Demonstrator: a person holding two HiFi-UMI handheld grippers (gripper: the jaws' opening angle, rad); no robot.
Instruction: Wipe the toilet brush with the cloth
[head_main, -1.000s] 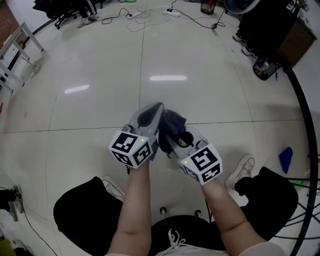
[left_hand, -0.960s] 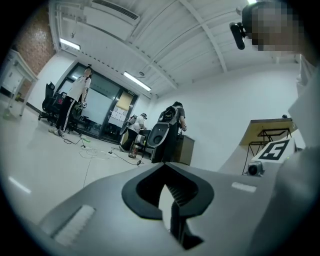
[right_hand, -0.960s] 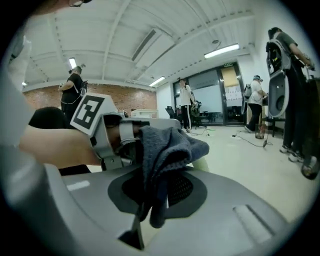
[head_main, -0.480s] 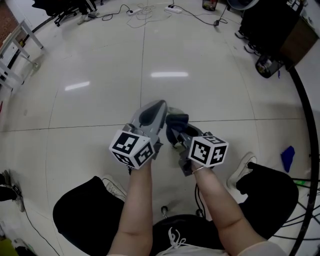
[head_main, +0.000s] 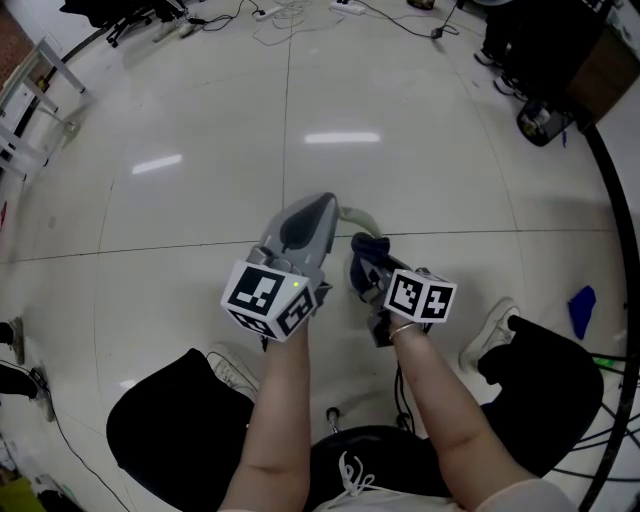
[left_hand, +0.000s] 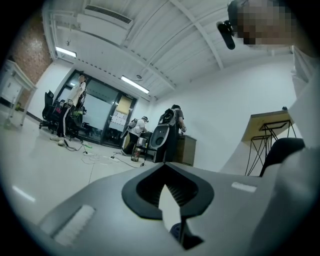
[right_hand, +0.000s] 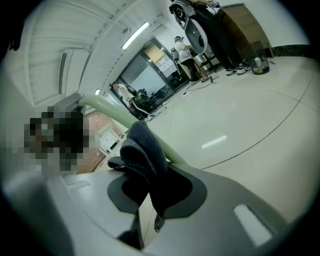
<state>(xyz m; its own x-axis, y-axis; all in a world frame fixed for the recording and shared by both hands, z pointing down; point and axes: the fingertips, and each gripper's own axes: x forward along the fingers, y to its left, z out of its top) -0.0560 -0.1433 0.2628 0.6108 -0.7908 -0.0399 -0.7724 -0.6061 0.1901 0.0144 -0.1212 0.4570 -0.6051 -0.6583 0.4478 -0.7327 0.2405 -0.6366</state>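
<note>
In the head view my left gripper (head_main: 320, 205) points away over the floor, jaws shut. A pale green toilet brush handle (head_main: 352, 214) curves out from its tip toward the right; the brush head is hidden. My right gripper (head_main: 366, 258) is shut on a dark blue cloth (head_main: 368, 247) that presses against that handle. In the right gripper view the cloth (right_hand: 145, 150) bunches up out of the jaws and lies over the green handle (right_hand: 107, 109). The left gripper view shows only its own shut jaws (left_hand: 167, 187) with a dark bit low in the slit.
Glossy tiled floor lies below. The person's knees and white shoe (head_main: 488, 335) are close underneath. A blue object (head_main: 578, 308) lies on the right, a black bag (head_main: 545, 120) at the upper right, cables (head_main: 300, 15) along the far edge, a white rack (head_main: 40, 90) at the left.
The right gripper has turned and slid the cloth slightly toward me along the handle. A stretch of green handle now shows beyond the cloth. The left gripper has barely moved.
</note>
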